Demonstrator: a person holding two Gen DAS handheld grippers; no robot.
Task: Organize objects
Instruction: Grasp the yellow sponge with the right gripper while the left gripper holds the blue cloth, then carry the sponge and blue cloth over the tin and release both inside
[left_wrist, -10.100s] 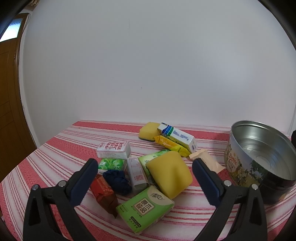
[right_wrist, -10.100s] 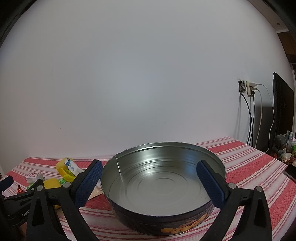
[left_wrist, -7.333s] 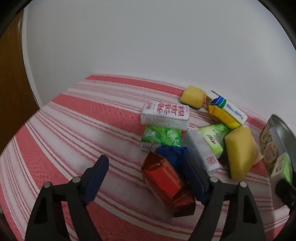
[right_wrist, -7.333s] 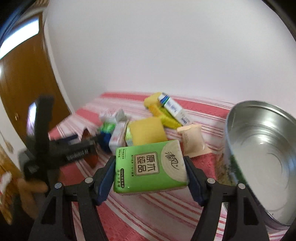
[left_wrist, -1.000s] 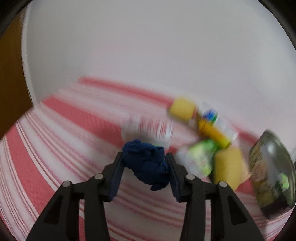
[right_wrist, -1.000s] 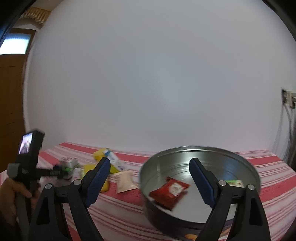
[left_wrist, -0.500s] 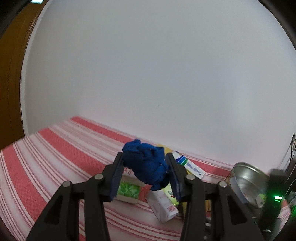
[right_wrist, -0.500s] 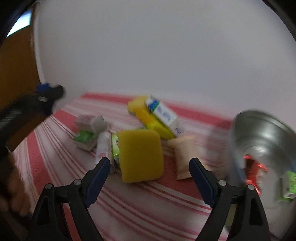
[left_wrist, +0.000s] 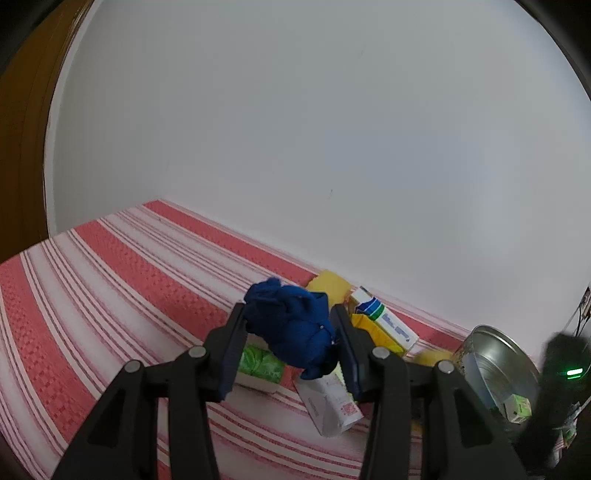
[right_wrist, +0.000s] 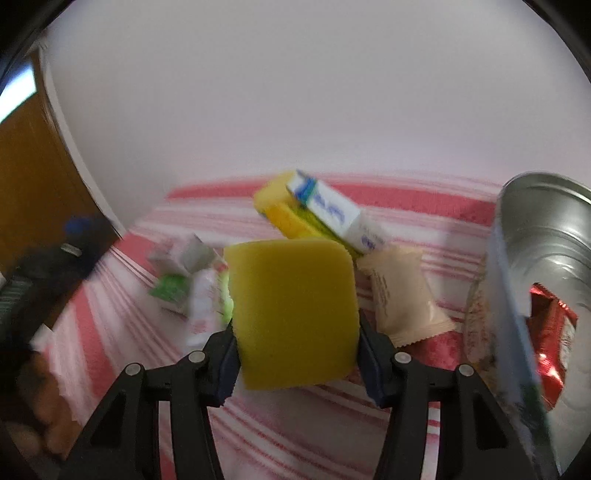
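Left wrist view: left gripper (left_wrist: 291, 345) clamped on a crumpled dark-blue cloth bundle (left_wrist: 291, 328), jaws nearly together, bundle bulging above and below the pads, lifted clear of the red-and-white striped tablecloth (left_wrist: 110, 288). Round silver metal tin (left_wrist: 495, 362) lies at about 3 o'clock from the fingers, well apart, a small green packet (left_wrist: 519, 406) visible inside; the carry looks to run rightward across the pile. Green-leaf printed pack (left_wrist: 260, 363) and white carton with red print (left_wrist: 328, 402) sit just under the jaws. Right wrist view: right gripper (right_wrist: 295, 354) has just been closing, with a flat yellow rectangular sponge (right_wrist: 293, 310) between the jaws, both pads against its side edges; sponge's long axis runs straight out along the fingers, toward 12 o'clock. Tin's rim at 3 o'clock here, near, so the right hand seems the closer one. Only this view shows the red foil packet (right_wrist: 550, 347) in the tin, the beige sealed sachet (right_wrist: 402, 295) just right of the sponge, and the white-and-blue carton (right_wrist: 332, 218) over a second yellow sponge (right_wrist: 273, 195) at 12 o'clock. Whether the sponge is off the cloth, cannot tell.
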